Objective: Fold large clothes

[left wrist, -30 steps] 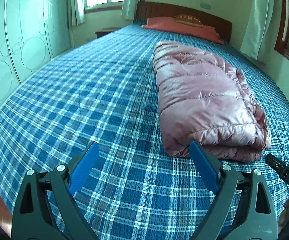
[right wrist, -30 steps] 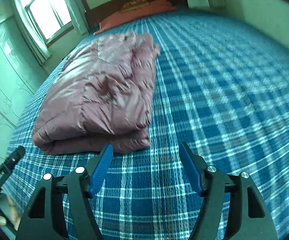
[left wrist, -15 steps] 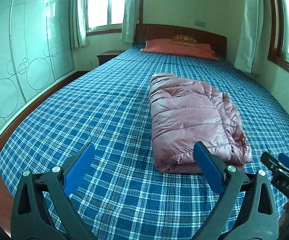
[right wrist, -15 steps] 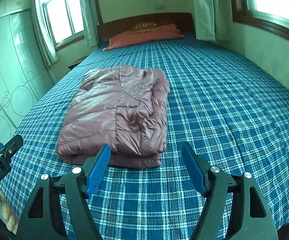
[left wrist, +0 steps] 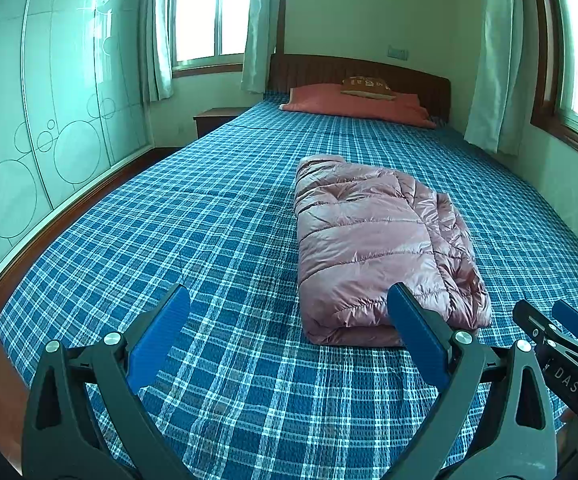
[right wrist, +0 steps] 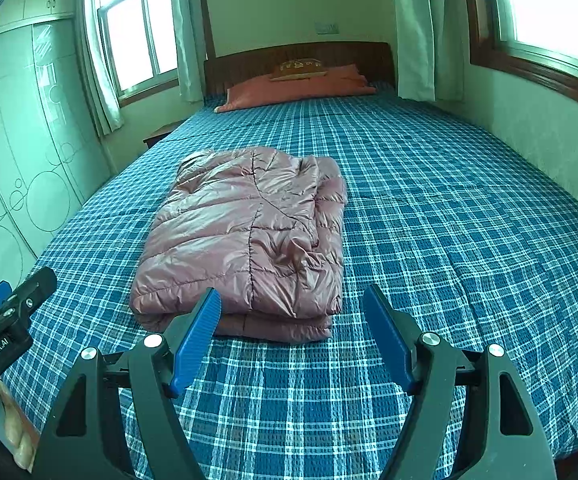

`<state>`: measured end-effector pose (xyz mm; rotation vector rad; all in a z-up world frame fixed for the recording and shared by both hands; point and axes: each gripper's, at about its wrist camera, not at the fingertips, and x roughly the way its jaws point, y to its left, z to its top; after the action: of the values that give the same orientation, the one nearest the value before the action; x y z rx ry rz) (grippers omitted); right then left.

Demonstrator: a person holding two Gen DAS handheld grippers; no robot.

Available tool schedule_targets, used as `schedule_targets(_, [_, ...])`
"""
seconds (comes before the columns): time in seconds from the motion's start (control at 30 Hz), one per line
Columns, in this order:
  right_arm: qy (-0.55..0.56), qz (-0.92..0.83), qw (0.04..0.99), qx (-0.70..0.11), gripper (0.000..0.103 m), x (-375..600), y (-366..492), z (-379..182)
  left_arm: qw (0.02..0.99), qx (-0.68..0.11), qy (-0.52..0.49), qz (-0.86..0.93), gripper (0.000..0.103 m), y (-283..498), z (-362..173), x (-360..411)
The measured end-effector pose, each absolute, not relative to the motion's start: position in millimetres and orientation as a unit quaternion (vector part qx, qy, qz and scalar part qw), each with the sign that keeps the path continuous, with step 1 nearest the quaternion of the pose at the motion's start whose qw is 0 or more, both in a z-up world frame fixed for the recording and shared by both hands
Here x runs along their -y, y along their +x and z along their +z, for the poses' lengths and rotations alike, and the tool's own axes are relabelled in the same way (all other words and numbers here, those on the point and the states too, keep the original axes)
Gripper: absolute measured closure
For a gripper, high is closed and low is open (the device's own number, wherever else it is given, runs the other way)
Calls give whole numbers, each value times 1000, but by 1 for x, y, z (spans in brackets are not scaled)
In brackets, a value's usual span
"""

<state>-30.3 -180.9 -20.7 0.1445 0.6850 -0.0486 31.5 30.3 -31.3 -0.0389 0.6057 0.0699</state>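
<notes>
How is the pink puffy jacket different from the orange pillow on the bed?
The pink jacket is shiny and quilted; the orange pillow looks plain and matte. The jacket lies folded in a thick bundle mid-bed; the pillow lies flat against the headboard. A small brown cushion sits on the pillow; nothing sits on the jacket. Both rest on the blue plaid bedcover.

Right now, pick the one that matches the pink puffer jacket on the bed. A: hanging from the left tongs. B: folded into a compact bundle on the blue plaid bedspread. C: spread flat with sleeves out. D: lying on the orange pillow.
B: the pink puffer jacket lies as a layered bundle on the blue plaid bedspread, with both tongs open and clear of it.
</notes>
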Motion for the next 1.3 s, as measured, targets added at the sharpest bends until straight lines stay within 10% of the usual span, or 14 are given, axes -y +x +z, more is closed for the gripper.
schedule_targets(1.3, [64,-20,942,-329,30,172,-30,-20,951,-306,-22,38,4,32,-37,-30])
